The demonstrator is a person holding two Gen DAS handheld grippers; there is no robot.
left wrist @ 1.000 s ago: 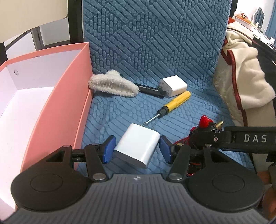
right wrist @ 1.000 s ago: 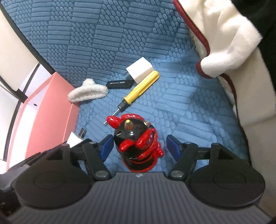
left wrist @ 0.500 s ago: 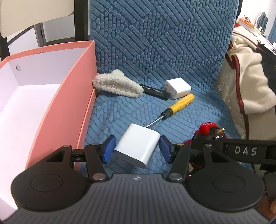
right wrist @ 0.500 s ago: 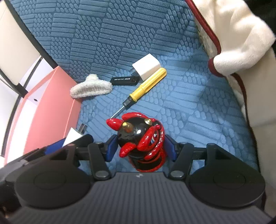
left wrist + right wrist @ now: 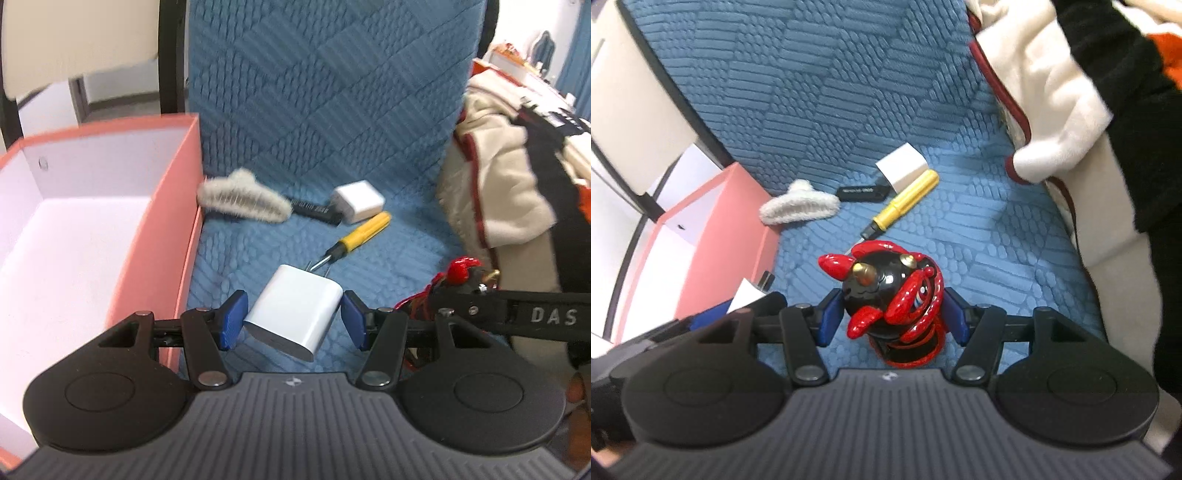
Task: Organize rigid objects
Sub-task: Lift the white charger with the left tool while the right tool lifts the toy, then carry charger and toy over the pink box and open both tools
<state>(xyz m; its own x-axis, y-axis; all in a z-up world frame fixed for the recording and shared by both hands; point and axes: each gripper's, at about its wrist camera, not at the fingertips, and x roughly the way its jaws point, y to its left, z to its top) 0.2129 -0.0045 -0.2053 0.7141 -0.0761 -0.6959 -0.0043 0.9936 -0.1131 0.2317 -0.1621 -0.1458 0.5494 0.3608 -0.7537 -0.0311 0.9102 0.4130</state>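
Left gripper [image 5: 293,319]: blue pads clamped on both sides of a white charger block [image 5: 293,315], held tilted, prongs pointing away from the camera. Block is clear of the blue textured cushion [image 5: 332,110] (surface shows beneath it).

Right gripper [image 5: 892,315]: pads pressed against the flanks of a red-and-black horned figurine [image 5: 894,295], head up toward the camera, two gold studs on its crown. Base of the figurine sits just in front of the gripper body; I cannot tell whether it touches the cushion.

Grippers lie side by side: in the left wrist view the right one reaches in from the right edge, figurine at its tip.

Pink box [image 5: 155,236] stands just left of the left gripper, open, white inside, its long wall against the cushion.

Further out on the cushion, past both grippers: yellow-handled screwdriver [image 5: 354,238] lying at a slant, tip toward the held charger; a second white charger [image 5: 358,201] just beyond the handle; a black stick-shaped item [image 5: 314,210] touching that charger (lettering unreadable); a fluffy white hair clip [image 5: 240,201] near the box corner.

Cream and black garment [image 5: 509,184] heaped at the right edge.
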